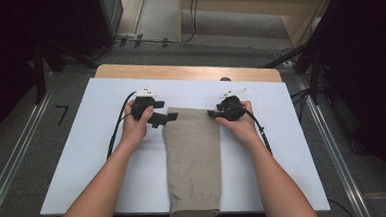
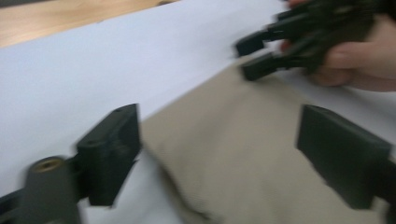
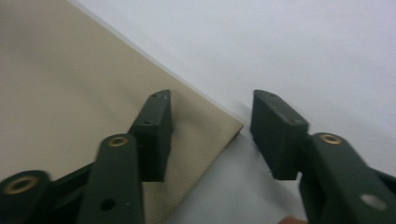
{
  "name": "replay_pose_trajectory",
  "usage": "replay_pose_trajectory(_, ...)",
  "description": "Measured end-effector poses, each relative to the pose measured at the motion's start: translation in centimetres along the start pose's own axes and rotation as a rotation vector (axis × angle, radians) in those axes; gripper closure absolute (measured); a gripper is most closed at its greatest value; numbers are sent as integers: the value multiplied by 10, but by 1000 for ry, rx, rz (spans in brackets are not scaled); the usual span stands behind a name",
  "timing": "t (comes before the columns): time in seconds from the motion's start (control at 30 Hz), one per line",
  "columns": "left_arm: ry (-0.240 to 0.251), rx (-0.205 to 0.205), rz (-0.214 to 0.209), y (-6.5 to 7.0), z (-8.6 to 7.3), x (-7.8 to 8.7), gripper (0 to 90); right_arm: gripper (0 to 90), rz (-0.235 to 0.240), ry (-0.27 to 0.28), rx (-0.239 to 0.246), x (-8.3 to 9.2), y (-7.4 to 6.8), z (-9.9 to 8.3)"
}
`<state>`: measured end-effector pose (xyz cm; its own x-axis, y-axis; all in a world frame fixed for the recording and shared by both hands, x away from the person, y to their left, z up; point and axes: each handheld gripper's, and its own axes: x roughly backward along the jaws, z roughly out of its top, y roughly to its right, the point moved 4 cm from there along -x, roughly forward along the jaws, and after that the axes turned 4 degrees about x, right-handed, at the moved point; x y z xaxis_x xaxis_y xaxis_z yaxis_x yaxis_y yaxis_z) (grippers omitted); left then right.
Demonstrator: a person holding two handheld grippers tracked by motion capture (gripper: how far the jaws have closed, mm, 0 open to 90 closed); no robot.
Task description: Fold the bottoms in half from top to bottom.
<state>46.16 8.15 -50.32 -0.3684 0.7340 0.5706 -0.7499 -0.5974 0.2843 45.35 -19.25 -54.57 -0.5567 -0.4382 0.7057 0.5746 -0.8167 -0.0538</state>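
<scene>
High view: folded khaki cloth (image 1: 193, 161) runs lengthwise toward the person

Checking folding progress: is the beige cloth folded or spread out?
Folded: the beige cloth lies as a narrow, straight-edged strip along the white board.

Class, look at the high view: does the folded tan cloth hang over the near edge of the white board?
Yes: the tan cloth runs down past the near edge of the white board toward the person.
</scene>
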Motion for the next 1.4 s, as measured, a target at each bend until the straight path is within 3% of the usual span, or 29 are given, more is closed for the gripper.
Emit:
replay_pose_trajectory(0.17, -50, 62, 36, -19, -3, -13, 315, 606, 23, -6, -5, 2, 1, -1)
replay_pose_trajectory(0.23, -84, 76, 53, -23, -3, -19, 413, 635, 33, 2, -27, 2, 2, -2)
replay_pose_trajectory(0.33, -119, 95, 55, -27, -4, -27, 444, 668, 35, -1, -43, 2, 3, -2)
replay_pose_trajectory(0.57, -116, 94, 94, -26, 0, -38, 500, 724, 47, -9, -38, 3, 2, -2)
replay_pose_trajectory(0.73, -147, 34, 107, -21, 0, -41, 637, 771, 62, -8, -47, 3, 3, -2)
replay_pose_trajectory(0.83, -146, 54, 120, -21, 0, -40, 690, 814, 82, -7, -60, 2, 2, -2)
replay_pose_trajectory(0.97, -147, 74, 105, -20, -2, -40, 807, 840, 116, -9, -119, 2, 3, -2)
replay_pose_trajectory(1.07, -163, 45, 117, -18, 0, -40, 840, 848, 103, -18, -88, 3, 1, -1)
replay_pose_trajectory(1.13, -170, 53, 104, -18, 3, -40, 854, 851, 95, -18, -59, 4, 0, 0)
replay_pose_trajectory(1.3, -126, 121, 29, -23, 17, -35, 869, 861, 99, 12, -58, 5, 6, 4)
replay_pose_trajectory(1.4, -97, 121, 29, -24, 33, -32, 871, 863, 87, 25, -48, 8, 13, 12)
